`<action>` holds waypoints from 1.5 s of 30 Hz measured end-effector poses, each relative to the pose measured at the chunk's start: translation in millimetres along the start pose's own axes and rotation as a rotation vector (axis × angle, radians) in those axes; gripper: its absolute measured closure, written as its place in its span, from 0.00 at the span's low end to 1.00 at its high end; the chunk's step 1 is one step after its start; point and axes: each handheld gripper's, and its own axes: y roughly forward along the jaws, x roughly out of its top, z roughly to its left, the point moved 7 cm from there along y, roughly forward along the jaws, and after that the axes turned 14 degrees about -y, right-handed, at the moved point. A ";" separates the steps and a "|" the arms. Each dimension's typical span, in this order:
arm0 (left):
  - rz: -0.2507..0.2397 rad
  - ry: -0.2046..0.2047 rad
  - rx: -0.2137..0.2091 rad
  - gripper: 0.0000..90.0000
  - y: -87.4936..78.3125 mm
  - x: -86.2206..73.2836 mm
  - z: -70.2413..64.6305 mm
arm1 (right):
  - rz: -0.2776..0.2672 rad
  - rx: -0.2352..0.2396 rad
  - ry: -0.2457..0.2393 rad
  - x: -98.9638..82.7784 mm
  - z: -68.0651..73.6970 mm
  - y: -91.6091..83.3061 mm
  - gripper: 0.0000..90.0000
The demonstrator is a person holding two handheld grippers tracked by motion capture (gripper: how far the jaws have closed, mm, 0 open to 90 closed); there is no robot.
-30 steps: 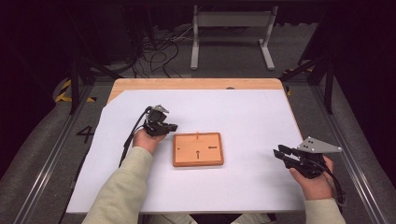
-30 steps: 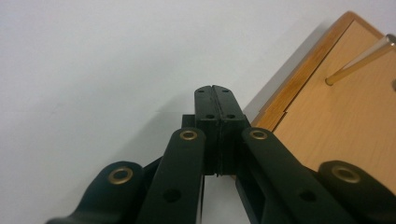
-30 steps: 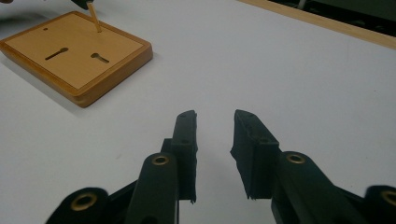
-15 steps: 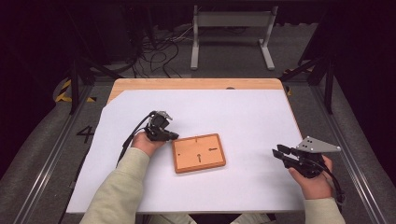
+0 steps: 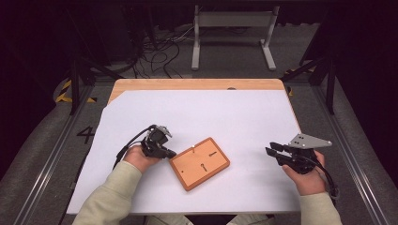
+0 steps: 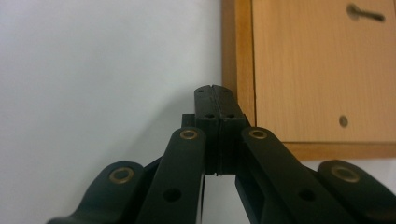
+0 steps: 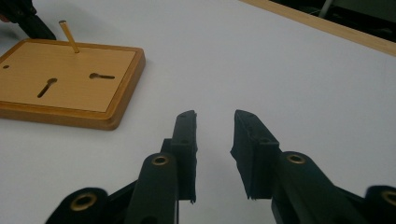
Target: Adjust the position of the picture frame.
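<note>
A wooden board [image 5: 200, 163] with two keyhole slots and a thin upright peg [image 7: 68, 36] lies turned at an angle on the white sheet. My left gripper [image 5: 169, 153] is shut, its tips against the board's left corner; in the left gripper view the closed tips [image 6: 215, 91] touch the board's [image 6: 317, 70] raised rim. My right gripper [image 5: 271, 151] hovers open to the right of the board, well apart from it. In the right gripper view its jaws [image 7: 215, 122] stand apart with nothing between them, and the board [image 7: 70, 84] lies ahead to the left.
The white sheet [image 5: 234, 117] covers a wooden table [image 5: 197, 84]. Cables [image 5: 159, 51] and a metal stand [image 5: 234, 28] lie on the floor beyond the far edge. Dark frame rails [image 5: 47, 154] run along both sides.
The left gripper has pushed against the board's left end, and the board has rotated counterclockwise from square to slanted. The right gripper has stayed in place.
</note>
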 end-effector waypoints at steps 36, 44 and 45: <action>-0.241 -0.045 0.044 0.95 -32.2 -10.1 0.7 | 0.019 0.493 -0.254 60.7 178.4 70.1 1.00; -0.328 -0.084 0.060 0.93 -42.0 -9.1 6.6 | 0.034 0.576 -0.259 58.7 213.9 85.1 1.00; -0.331 -0.086 0.060 0.92 -42.2 -9.0 6.8 | 0.040 0.584 -0.265 57.9 218.2 86.8 1.00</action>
